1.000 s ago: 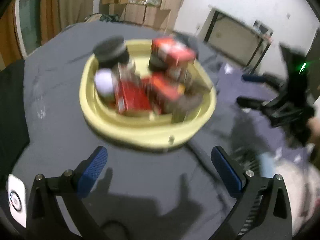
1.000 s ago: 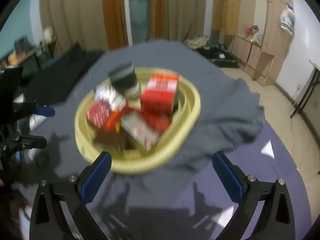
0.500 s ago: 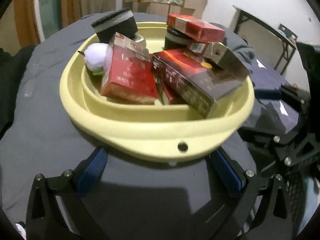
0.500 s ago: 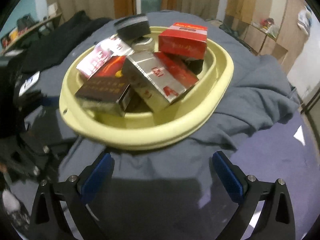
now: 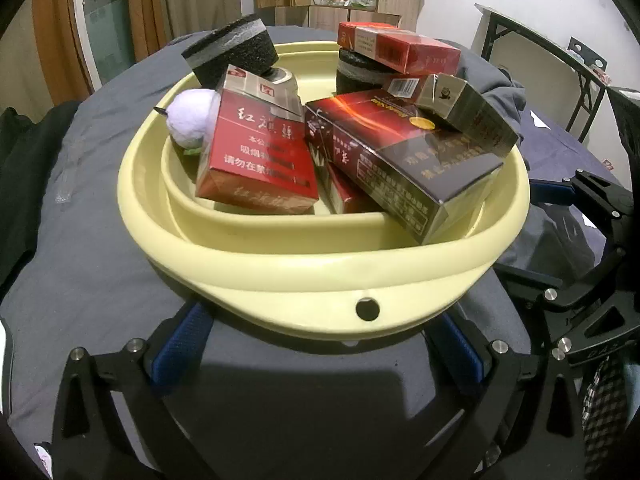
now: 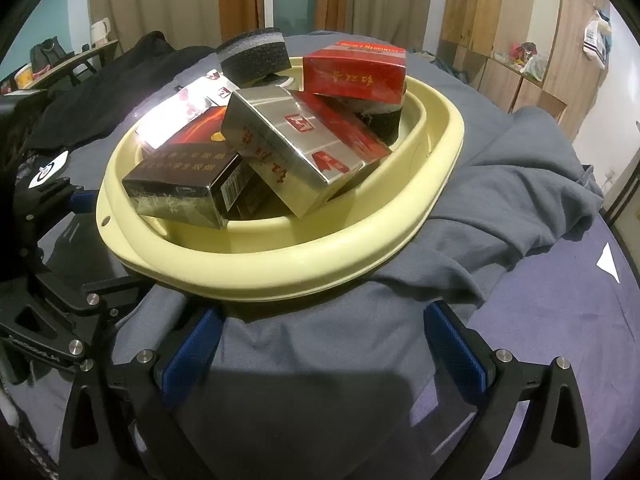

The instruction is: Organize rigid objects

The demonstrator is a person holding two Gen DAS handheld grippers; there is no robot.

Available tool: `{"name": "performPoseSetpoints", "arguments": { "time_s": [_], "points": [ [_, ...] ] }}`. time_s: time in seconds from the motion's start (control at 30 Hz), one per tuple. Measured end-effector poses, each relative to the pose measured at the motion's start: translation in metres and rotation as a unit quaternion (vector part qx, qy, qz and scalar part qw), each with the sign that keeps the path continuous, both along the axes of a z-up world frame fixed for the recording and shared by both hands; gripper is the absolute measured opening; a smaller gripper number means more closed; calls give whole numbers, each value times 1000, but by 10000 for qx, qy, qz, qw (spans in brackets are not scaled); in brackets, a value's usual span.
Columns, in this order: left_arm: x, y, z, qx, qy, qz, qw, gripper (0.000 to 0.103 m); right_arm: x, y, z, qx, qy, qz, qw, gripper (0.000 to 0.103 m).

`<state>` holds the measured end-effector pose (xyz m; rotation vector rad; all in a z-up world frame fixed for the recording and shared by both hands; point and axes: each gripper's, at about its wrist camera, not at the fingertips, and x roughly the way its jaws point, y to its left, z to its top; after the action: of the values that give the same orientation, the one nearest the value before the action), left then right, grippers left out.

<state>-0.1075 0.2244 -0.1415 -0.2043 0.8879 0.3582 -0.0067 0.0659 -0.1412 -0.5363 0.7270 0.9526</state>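
A pale yellow basin (image 5: 320, 280) stands on a grey cloth. It holds a heap of cigarette boxes: a red box (image 5: 256, 160), a dark brown box (image 5: 400, 168) and a silver-sided box (image 6: 296, 140). Two black foam pucks (image 5: 232, 54) and a lilac fuzzy ball (image 5: 192, 120) lie among them. My left gripper (image 5: 320, 344) is open, its blue pads low at the basin's near rim, one on each side. My right gripper (image 6: 324, 346) is open the same way at another side of the basin (image 6: 280, 276). Each gripper shows in the other's view.
A crumpled grey garment (image 6: 520, 184) lies against the basin's far right side. A black garment (image 6: 100, 92) lies beyond the basin on the left. A folding table (image 5: 560, 60) and wooden cabinets (image 6: 500, 40) stand further back.
Both grippers have come down and in toward the basin, from well short of it to right at its rim. The basin and its contents have not shifted.
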Motion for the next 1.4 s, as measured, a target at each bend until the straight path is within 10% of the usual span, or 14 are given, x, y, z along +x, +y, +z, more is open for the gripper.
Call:
{"name": "performPoseSetpoints", "arguments": {
  "time_s": [1.4],
  "points": [
    [3, -1, 0, 3, 4, 1, 10000, 103, -1, 0, 0, 3, -5, 2, 10000, 103]
  ]
}}
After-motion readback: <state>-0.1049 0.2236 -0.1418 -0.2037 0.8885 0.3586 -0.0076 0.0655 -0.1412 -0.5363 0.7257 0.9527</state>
